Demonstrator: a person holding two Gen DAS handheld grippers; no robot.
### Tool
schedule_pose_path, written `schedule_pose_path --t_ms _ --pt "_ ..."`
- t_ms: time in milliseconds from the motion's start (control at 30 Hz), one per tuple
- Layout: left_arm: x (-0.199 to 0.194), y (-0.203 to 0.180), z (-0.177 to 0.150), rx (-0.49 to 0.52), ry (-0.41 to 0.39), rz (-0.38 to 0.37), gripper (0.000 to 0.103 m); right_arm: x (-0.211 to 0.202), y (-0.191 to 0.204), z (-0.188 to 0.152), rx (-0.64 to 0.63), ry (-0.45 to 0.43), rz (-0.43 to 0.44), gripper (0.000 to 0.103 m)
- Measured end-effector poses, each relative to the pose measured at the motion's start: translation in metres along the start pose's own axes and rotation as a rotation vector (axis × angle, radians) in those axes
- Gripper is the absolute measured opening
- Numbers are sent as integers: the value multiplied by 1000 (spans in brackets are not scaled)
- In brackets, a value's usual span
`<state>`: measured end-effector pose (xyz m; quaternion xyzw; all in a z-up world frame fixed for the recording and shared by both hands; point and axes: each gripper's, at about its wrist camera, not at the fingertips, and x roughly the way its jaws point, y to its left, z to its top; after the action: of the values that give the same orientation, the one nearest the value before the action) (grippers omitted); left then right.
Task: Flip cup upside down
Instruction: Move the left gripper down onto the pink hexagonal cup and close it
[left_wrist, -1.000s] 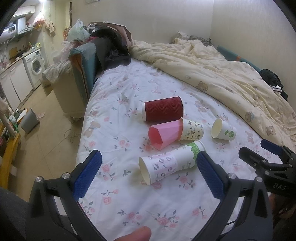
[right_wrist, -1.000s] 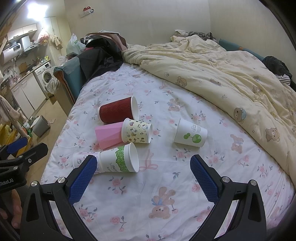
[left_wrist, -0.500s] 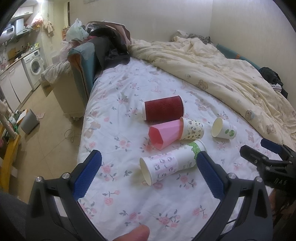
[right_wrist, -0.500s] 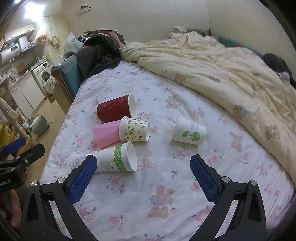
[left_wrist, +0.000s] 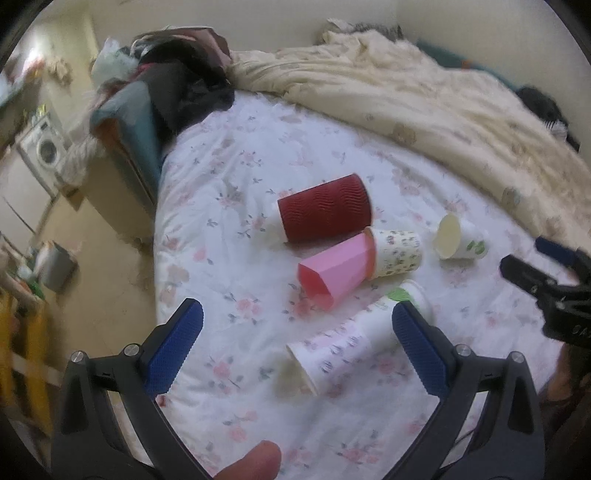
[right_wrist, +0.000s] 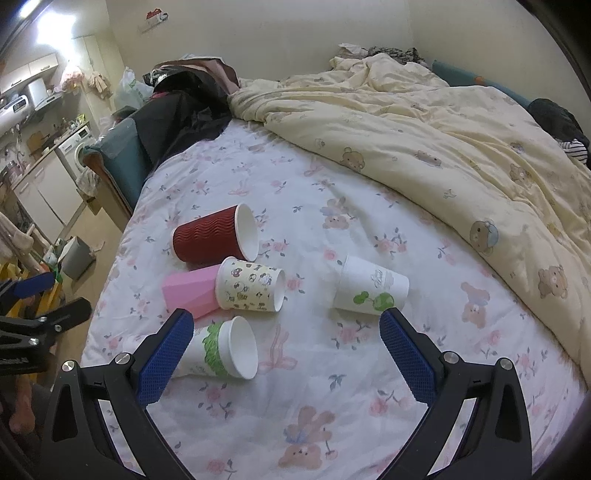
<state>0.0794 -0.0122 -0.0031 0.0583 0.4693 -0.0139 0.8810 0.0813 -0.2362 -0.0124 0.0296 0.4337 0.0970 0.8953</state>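
Several paper cups lie on their sides on the floral bed sheet (right_wrist: 332, 206): a dark red ribbed cup (right_wrist: 214, 236) (left_wrist: 325, 208), a pink cup (right_wrist: 190, 291) (left_wrist: 336, 273), a cartoon-print cup (right_wrist: 251, 284) (left_wrist: 397, 253), a white cup with a green sprout (right_wrist: 371, 286) (left_wrist: 460, 238), and a white cup with green trim (right_wrist: 225, 349) nested with a patterned white cup (left_wrist: 343, 347). My left gripper (left_wrist: 295, 343) is open above the patterned cup. My right gripper (right_wrist: 282, 350) is open, with the green-trim cup by its left finger.
A cream bear-print duvet (right_wrist: 443, 129) is bunched along the far and right side of the bed. Dark clothes (right_wrist: 184, 110) pile on a teal headboard at the far left. The floor, a grey bin (right_wrist: 75, 256) and a washing machine (right_wrist: 75, 147) lie left of the bed.
Both grippers have moved forward and down towards the cups, which look larger and nearer. The left wrist view is blurred by motion. No cup has moved.
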Motion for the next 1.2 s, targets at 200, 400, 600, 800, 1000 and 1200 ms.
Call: schedule_pose_path --t_ms 200,400,600,800,1000,1200 --pt "26 -17 22 134 75 -18 101 21 -8 5 9 32 -35 103" --pt "72 -32 44 253 233 -72 101 32 -25 7 72 66 -54 103" --pt "118 -50 57 415 306 -66 101 44 -35 7 112 115 -67 103" --pt "163 -71 51 653 445 -119 101 47 -39 5 118 136 -83 103" --pt "193 -80 50 713 555 -138 100 50 -37 3 96 150 -93 103" --pt "215 -87 41 724 650 -178 67 51 -40 2 101 156 -102 103"
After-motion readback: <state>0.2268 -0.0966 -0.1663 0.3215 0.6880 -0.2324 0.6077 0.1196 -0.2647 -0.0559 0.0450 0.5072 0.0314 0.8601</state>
